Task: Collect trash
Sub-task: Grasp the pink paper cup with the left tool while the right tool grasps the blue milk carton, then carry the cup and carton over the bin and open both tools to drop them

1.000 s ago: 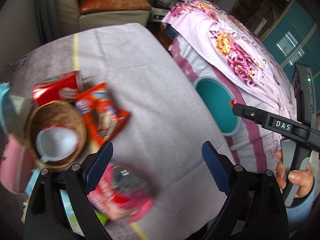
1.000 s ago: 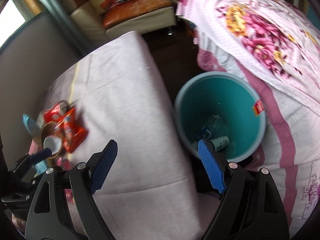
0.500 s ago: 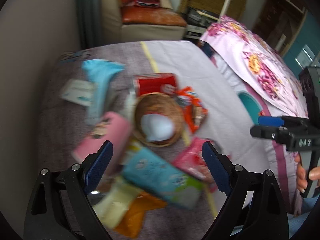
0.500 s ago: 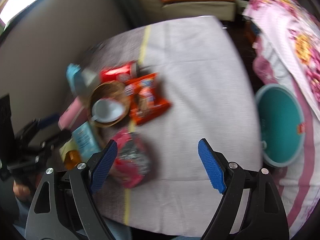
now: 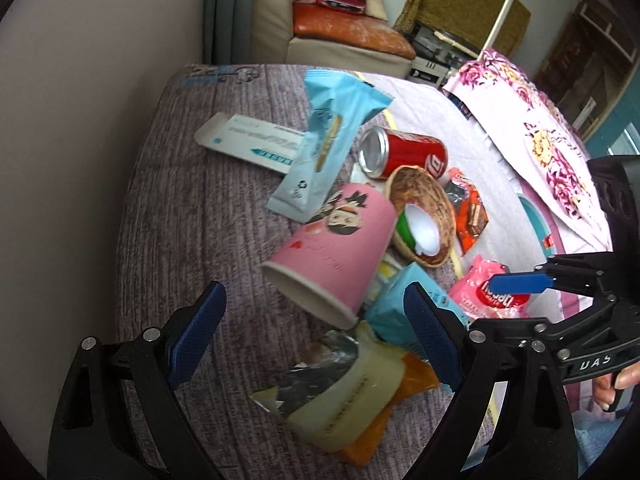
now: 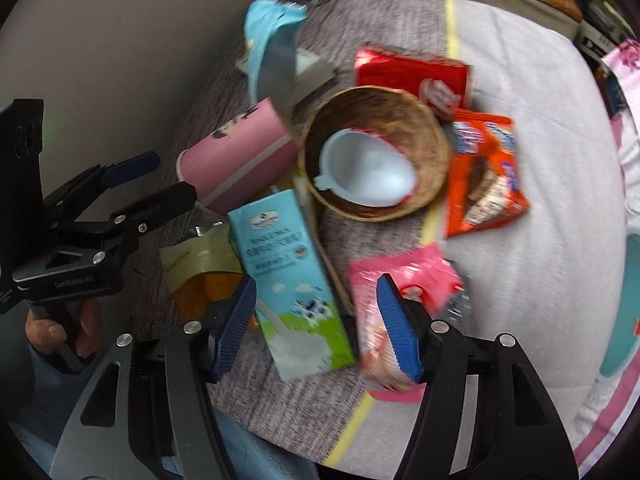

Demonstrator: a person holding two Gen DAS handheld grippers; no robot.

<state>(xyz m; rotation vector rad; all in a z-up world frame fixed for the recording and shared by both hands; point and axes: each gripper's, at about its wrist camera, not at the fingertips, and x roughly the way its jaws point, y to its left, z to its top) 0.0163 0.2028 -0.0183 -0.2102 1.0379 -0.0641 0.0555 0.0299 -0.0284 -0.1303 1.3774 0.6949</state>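
A heap of trash lies on the cloth-covered table. A pink paper cup point(image 5: 340, 256) lies on its side, with my open, empty left gripper point(image 5: 316, 328) just in front of its mouth. My right gripper point(image 6: 316, 320) is open around the lower end of a light blue milk carton point(image 6: 288, 280); whether the pads touch it I cannot tell. Beside the carton lies a pink wrapper point(image 6: 400, 280). A red can point(image 5: 404, 152), an orange snack bag point(image 6: 484, 176), a blue wrapper point(image 5: 332, 136) and a yellow pouch point(image 5: 348, 392) lie around.
A wicker bowl point(image 6: 424, 120) with a white plastic lid in it sits mid-heap. The teal bin's rim point(image 6: 624, 320) shows off the table's right edge, by the floral bedding point(image 5: 532, 132). A wall runs along the left. A sofa point(image 5: 344, 36) stands beyond.
Both grippers swung from the bin side to the trash heap and came down close. The right gripper's fingers have narrowed and now flank the milk carton.
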